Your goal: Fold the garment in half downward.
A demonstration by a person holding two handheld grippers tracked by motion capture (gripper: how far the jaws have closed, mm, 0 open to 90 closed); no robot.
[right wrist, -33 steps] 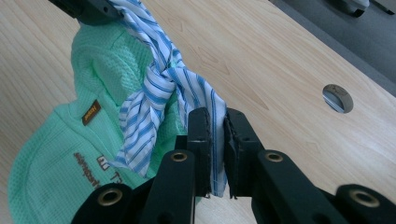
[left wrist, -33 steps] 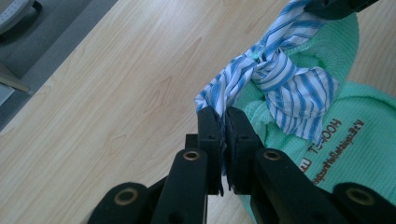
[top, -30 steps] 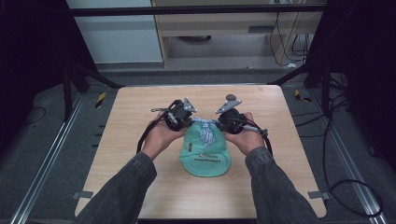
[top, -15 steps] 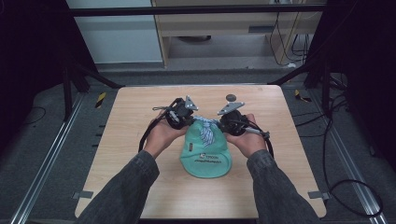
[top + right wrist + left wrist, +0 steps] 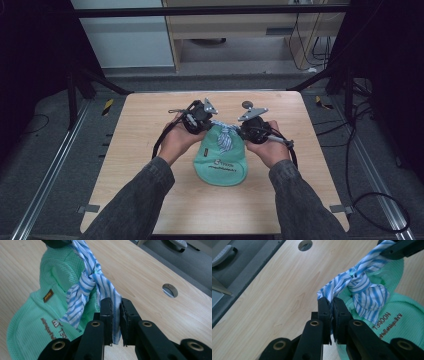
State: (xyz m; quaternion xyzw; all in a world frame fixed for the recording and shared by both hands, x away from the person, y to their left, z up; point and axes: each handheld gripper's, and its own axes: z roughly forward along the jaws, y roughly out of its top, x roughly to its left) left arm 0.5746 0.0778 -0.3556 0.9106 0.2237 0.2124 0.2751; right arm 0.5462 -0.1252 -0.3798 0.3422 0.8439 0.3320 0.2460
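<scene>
A mint-green mesh pouch [image 5: 222, 160] with dark lettering lies on the wooden table [image 5: 150, 125], its neck tied with a blue-and-white striped ribbon [image 5: 225, 134]. The ribbon's knot [image 5: 359, 281] sits at the gathered neck. My left gripper [image 5: 331, 302] is shut on one end of the ribbon [image 5: 325, 291], left of the pouch [image 5: 402, 315]. On the pouch's other side, my right gripper [image 5: 117, 302] is shut on the other ribbon end [image 5: 110, 292], with the pouch [image 5: 32, 322] beyond its jaws. In the high view the left gripper [image 5: 206, 120] and right gripper [image 5: 244, 131] flank the knot.
A round grommet hole [image 5: 246, 104] sits in the table near its far edge, also seen as the hole [image 5: 305, 244] and the hole [image 5: 170, 290]. Metal rails [image 5: 45, 170] run along both sides of the table. A chair base [image 5: 175, 243] stands on the floor beyond.
Both grippers have drawn slightly nearer with the ribbon ends, and the pouch has slid a little toward the person. The ribbon ends now stretch outward from the knot.
</scene>
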